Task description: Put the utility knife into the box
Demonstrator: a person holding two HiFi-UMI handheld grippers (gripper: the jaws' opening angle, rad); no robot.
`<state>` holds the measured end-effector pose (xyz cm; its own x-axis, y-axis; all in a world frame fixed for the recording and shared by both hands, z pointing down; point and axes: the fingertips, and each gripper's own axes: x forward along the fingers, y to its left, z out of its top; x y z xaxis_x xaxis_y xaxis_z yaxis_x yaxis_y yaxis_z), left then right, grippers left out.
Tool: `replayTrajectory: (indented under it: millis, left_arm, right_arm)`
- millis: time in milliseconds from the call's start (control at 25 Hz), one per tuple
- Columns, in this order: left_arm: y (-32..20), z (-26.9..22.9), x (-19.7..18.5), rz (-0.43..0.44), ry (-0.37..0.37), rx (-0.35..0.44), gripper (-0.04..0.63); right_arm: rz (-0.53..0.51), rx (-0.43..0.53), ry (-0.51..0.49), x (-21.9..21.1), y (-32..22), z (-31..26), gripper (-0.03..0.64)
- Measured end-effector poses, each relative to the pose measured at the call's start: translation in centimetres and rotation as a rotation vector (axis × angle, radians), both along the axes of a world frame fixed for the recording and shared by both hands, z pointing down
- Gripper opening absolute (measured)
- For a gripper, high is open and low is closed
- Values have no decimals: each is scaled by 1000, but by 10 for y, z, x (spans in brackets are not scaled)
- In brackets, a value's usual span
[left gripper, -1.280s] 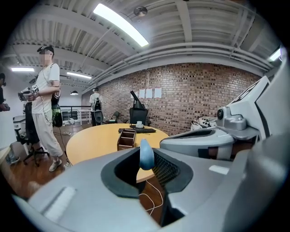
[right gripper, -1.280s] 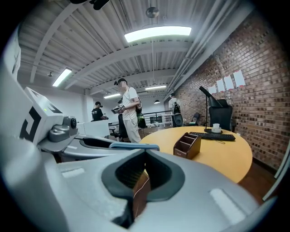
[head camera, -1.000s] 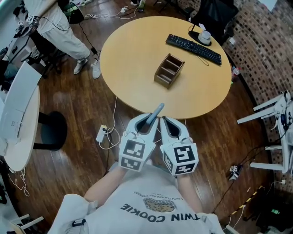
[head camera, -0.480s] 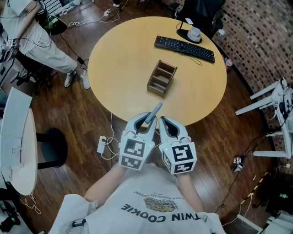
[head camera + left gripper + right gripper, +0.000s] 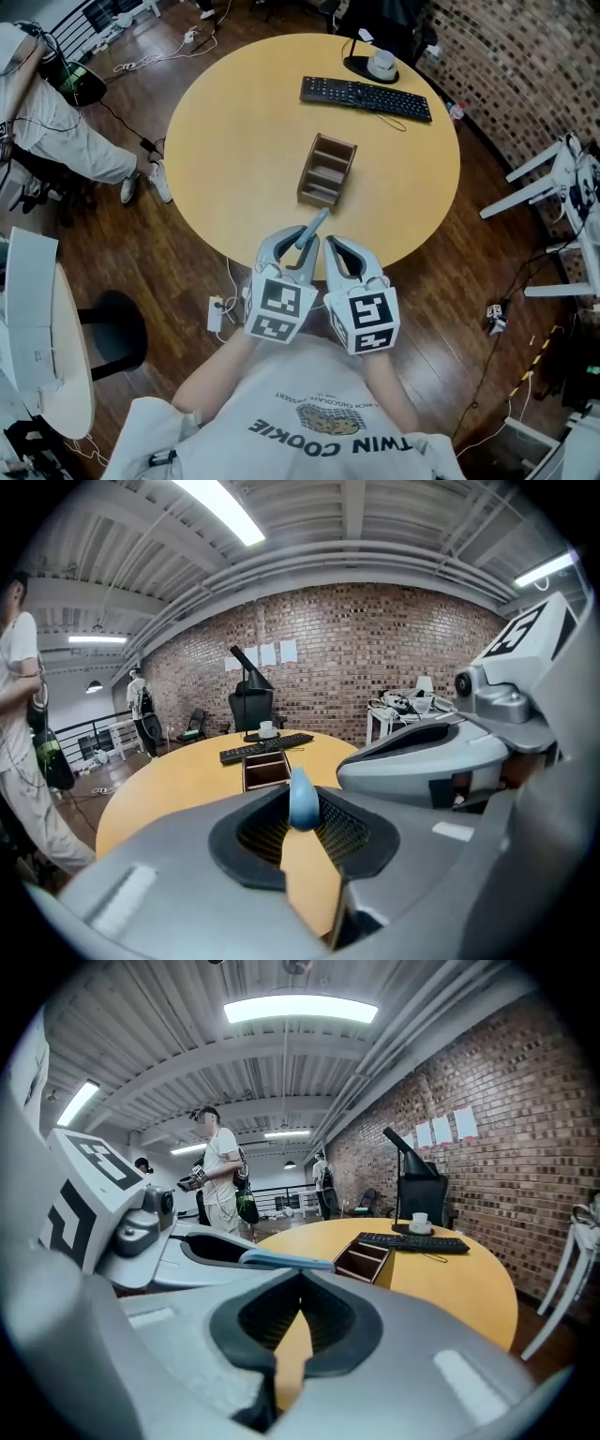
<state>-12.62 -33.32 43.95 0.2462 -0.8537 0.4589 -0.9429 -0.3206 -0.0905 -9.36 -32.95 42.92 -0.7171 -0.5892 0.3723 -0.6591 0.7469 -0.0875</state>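
Currently the left gripper (image 5: 296,246) has its jaws closed partway on the utility knife (image 5: 314,226), held at the tabletop's (image 5: 225,141) near edge, well short of the box (image 5: 326,170) near the middle. The right gripper's (image 5: 345,253) jaws are together and empty. The slim knife could pivot in the grip and catch a divider.

Alt text: A loft-style office or lab workspace. A long brick wall (image 5: 525,66) has paper sheets (image 5: 272,653) pinned up. Cables (image 5: 232,277) and a power strip (image 5: 217,313) lie on the dark wooden floor (image 5: 169,272). A round wooden bench (image 5: 234,131) carries a keyboard (image 5: 366,97), with a black office chair (image 5: 251,705) behind it. Strip lights (image 5: 300,1009) hang from exposed ceiling beams. Another person (image 5: 220,1180) stands holding equipment.
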Motion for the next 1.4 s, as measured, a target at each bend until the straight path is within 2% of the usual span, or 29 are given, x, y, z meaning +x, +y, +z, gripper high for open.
replayTrajectory:
  millis: [440,640,720,1240,1400]
  left_arm:
    - [-44,32,-13,189,-289,-53,72]
    - [-60,47,-15,305,-485,-47,72]
    - [-65,54,-17,344,-543,-52,72]
    - [-99,88,-18,586,-786,-84,72]
    - [-107,100,-15,660,-835,-111,72]
  right_arm:
    - [61,-13,32,-14,-33,17,1]
    - [79,-20,40,-19,-44,21,2]
    - [91,-24,39,-19,-49,24,2]
    - [172,-51,40,-11,-69,34,2]
    - [195,-57,44,-6,-71,38,2]
